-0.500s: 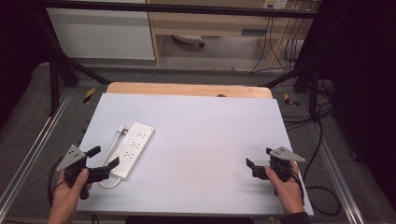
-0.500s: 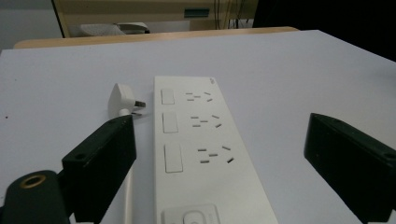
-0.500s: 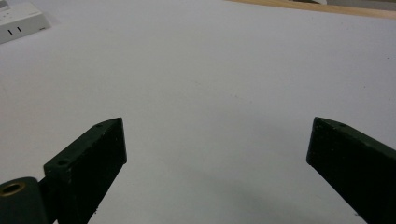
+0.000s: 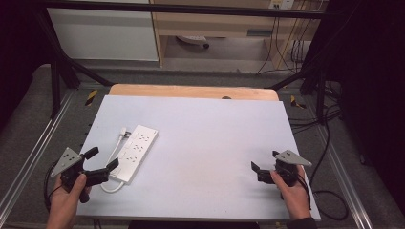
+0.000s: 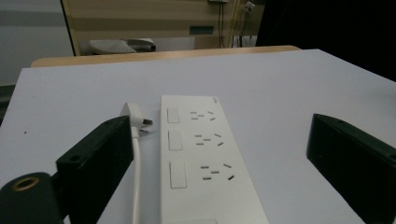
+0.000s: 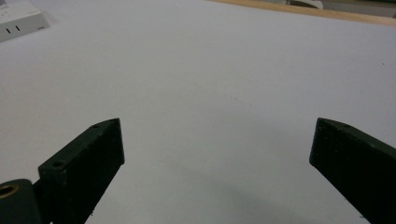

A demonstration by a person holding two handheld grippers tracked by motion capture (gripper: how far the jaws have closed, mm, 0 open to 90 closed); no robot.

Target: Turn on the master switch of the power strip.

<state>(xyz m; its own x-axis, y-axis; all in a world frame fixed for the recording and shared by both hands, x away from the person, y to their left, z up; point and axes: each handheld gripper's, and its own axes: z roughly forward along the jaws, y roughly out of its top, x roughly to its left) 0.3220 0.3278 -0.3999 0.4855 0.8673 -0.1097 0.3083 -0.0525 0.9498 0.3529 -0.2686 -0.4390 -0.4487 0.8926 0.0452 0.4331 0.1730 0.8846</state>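
White power strip (image 4: 137, 152) lying flat on the left part of a pale table (image 4: 215, 133), three switches and three socket groups facing up. Small mark near its far end, too blurred to read as a brand. White cord (image 4: 113, 157) and plug (image 5: 134, 114) just beside its left edge. Left gripper (image 4: 101, 164) held in a hand (image 4: 64, 202) at the near left corner, jaws spread wide, empty, pointing at the strip's near end. Right gripper (image 4: 262, 167) held low at the near right edge, jaws likewise wide apart, nothing between them, well apart from the strip.
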